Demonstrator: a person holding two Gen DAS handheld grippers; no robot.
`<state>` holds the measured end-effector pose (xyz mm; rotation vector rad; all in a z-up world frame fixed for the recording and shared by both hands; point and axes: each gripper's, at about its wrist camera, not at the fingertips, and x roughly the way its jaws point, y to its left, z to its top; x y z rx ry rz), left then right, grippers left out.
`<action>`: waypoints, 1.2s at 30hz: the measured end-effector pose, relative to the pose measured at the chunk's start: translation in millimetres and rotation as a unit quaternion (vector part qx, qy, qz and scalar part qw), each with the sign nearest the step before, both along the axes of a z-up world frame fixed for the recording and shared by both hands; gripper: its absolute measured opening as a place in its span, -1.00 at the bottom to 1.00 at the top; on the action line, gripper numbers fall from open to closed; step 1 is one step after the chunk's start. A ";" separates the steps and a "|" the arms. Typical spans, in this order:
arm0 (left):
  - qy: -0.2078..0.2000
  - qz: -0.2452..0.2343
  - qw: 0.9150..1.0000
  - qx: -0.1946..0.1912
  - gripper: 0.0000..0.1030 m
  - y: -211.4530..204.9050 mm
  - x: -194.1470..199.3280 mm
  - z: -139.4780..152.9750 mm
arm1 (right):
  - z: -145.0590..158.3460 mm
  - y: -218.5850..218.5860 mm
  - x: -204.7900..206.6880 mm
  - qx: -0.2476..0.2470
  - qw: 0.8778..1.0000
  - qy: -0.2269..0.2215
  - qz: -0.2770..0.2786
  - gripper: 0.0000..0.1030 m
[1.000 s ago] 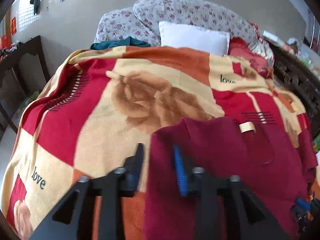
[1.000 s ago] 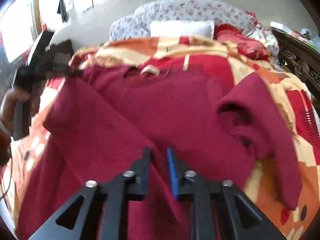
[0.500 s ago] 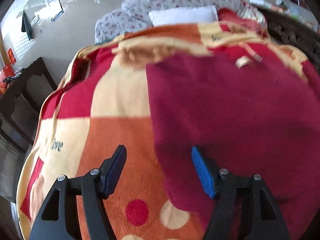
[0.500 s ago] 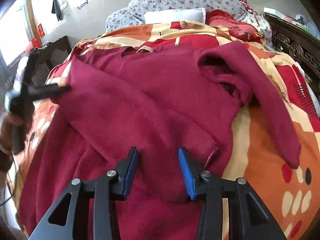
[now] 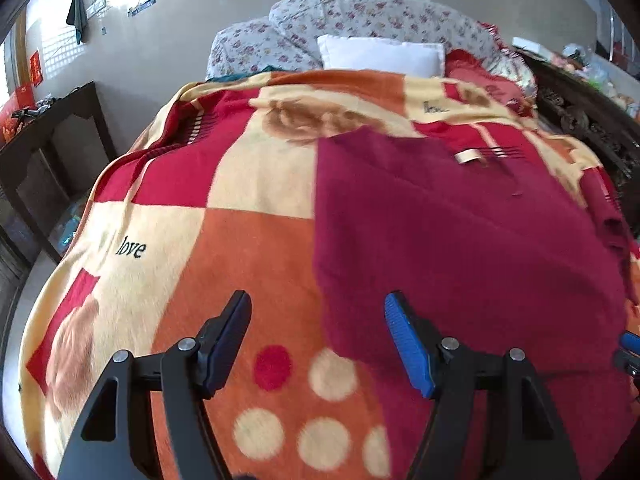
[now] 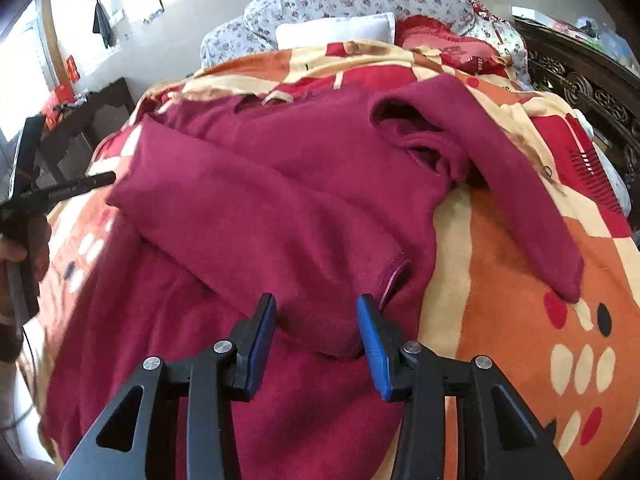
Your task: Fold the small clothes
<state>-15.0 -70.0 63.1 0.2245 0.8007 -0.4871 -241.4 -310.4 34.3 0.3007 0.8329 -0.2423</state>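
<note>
One maroon sweater [image 6: 304, 184] on patterned blanket [image 5: 248, 240], two sleeves, left gripper [image 5: 318, 340] and right gripper [image 6: 316, 340] both just spread apart, gripping nothing

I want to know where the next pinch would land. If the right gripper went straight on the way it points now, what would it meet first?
Most likely the cuff end of the folded-over sleeve of the maroon sweater: it lies between and just ahead of the right gripper's open jaws. Depth is hard to judge.

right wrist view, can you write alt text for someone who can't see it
A dark red sweater lies on a patterned blanket, one sleeve folded across its body, the other sleeve trailing out to the right. The open right claw hovers at the folded sleeve's cuff; pillows lie behind.
</note>
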 end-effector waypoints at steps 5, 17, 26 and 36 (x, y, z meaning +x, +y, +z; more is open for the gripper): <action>-0.003 -0.026 1.000 -0.014 0.47 -16.1 -27.4 7.9 | 15.2 -2.5 0.0 -0.004 1.000 -0.023 -0.013 -0.11; 0.002 -0.030 0.999 0.018 0.48 -53.9 -31.5 -25.3 | -8.0 -10.1 43.9 -0.018 1.000 0.006 -0.019 -0.11; 0.028 -0.026 0.999 0.006 0.53 -52.3 -19.1 -39.4 | -12.8 -13.5 51.4 -0.015 1.000 0.002 -0.023 -0.11; 0.076 0.003 0.996 -0.053 0.54 16.2 -34.3 -34.1 | -6.0 3.8 30.5 0.014 1.000 -0.007 -0.007 -0.03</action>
